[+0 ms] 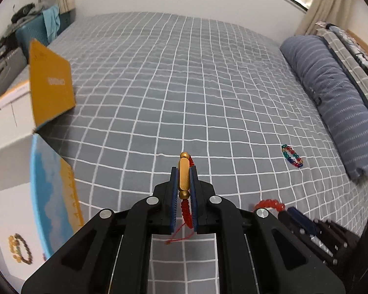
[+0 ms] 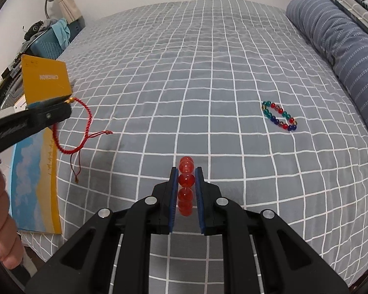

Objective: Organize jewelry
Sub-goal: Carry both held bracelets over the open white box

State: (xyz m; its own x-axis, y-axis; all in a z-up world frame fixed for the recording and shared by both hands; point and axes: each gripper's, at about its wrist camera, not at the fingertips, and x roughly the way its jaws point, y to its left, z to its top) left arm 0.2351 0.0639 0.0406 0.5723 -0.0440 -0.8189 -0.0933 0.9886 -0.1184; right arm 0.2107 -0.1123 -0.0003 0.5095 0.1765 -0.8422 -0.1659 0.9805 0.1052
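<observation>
With my left gripper (image 1: 183,181) clamping the red braided cord bracelet with gold bar (image 1: 184,178) and my right gripper (image 2: 186,188) pinching the red glass bead bracelet (image 2: 186,186), the open white box with blue-and-yellow lid (image 1: 12,210) lies nearest my left.

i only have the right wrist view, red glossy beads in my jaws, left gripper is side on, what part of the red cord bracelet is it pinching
Observer: The left gripper is shut on the woven red cord bracelet's gold bar bead.
Operator: anything already put away
Observer: Yes, a bracelet of brown and amber beads lies in the white open box with the sky-blue lid.
Operator: another box there
Observer: A second white box with a mustard-yellow lid stands open behind it.
</observation>
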